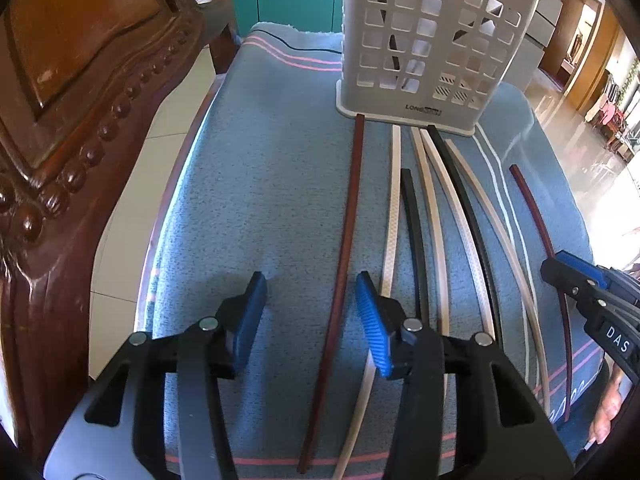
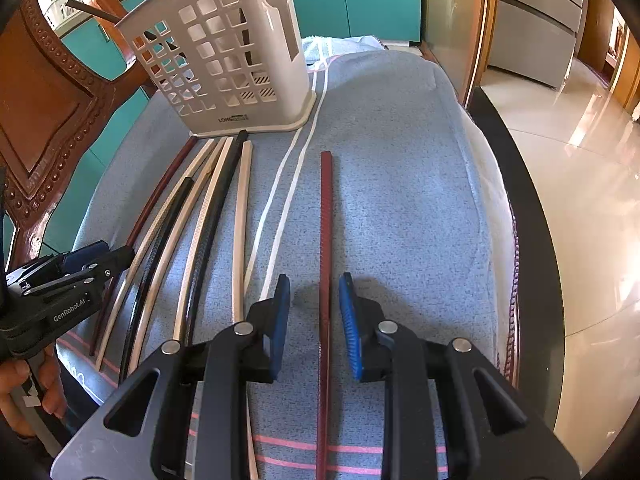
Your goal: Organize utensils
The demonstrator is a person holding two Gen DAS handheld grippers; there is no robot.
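Both hand-held grippers spread: left [image 1: 310,312] straddles one chopstick [image 1: 344,248], right [image 2: 315,304] another [image 2: 325,240].

Two steep, close views, shared holder [image 1: 432,48]

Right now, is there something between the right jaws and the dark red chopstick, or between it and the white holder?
Nothing visible. The dark red chopstick already lies between the open jaws of the right gripper. Only bare blue towel separates it from the white holder.
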